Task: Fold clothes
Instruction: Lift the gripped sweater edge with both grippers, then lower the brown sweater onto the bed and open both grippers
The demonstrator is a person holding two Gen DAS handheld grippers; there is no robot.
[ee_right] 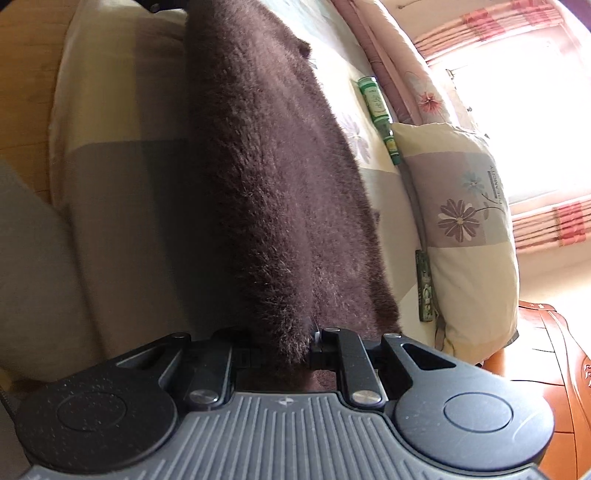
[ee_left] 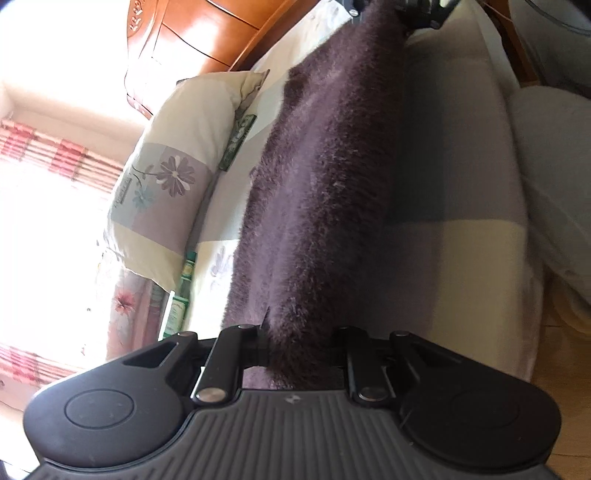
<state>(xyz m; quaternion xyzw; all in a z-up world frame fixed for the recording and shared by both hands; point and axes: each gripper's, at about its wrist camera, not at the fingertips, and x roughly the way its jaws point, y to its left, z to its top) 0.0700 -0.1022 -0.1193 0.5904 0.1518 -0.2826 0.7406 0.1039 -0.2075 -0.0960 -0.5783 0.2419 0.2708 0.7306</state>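
A dark purple-brown fuzzy garment (ee_left: 325,177) is stretched taut between my two grippers above the bed. My left gripper (ee_left: 301,350) is shut on one end of it, the fabric bunched between the jaws. In the right wrist view the same garment (ee_right: 273,177) runs away from my right gripper (ee_right: 280,350), which is shut on the other end. The opposite gripper (ee_left: 421,14) shows at the far end of the fabric in the left wrist view. Both sets of fingertips are buried in the pile.
Below lies a bed with a cream and grey patchwork sheet (ee_left: 461,184). A flowered pillow (ee_right: 465,229) and a green bottle (ee_right: 376,107) lie along its far side. A carved wooden headboard (ee_left: 192,33), a bright window with pink-striped curtains (ee_right: 546,221) and a wooden floor (ee_right: 26,55) surround it.
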